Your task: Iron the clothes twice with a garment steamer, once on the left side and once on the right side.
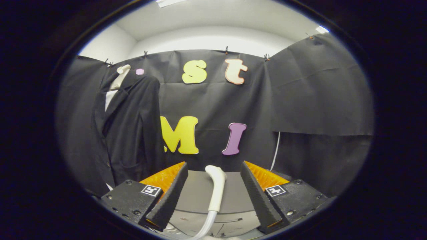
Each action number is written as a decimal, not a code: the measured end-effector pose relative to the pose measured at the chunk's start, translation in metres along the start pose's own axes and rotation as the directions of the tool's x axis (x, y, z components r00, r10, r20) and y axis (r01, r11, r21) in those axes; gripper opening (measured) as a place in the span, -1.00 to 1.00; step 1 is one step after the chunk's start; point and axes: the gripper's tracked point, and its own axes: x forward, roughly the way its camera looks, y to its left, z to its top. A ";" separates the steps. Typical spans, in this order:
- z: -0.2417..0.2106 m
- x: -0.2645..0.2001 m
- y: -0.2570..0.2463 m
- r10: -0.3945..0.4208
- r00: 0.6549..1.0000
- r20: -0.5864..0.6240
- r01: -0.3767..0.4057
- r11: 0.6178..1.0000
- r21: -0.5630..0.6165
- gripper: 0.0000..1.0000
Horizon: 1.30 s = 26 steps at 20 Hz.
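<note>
A dark jacket (128, 130) hangs on a pale mannequin form (120, 75) beyond my fingers and off to their left, in front of the booth wall. The white steamer handle (217, 190) stands upright between my two fingers, with its hose (205, 226) curving down below it. My gripper (213, 190) is open, one finger on each side of the handle with a gap to both. The handle rests on a grey base (196, 196) that sits under the fingers.
A thin white cord (276, 150) runs down the booth wall ahead and to the right of my fingers. Black cloth walls close off the space on all sides.
</note>
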 end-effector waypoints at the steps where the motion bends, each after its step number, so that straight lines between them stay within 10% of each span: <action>1: -0.007 0.020 -0.002 0.002 1.000 -0.029 -0.002 1.000 0.005 0.97; 18: -0.152 0.173 -0.022 0.027 0.892 -0.450 0.004 0.998 0.068 0.96; 26: -0.184 0.164 -0.018 0.046 0.814 -0.579 0.025 0.993 0.114 0.33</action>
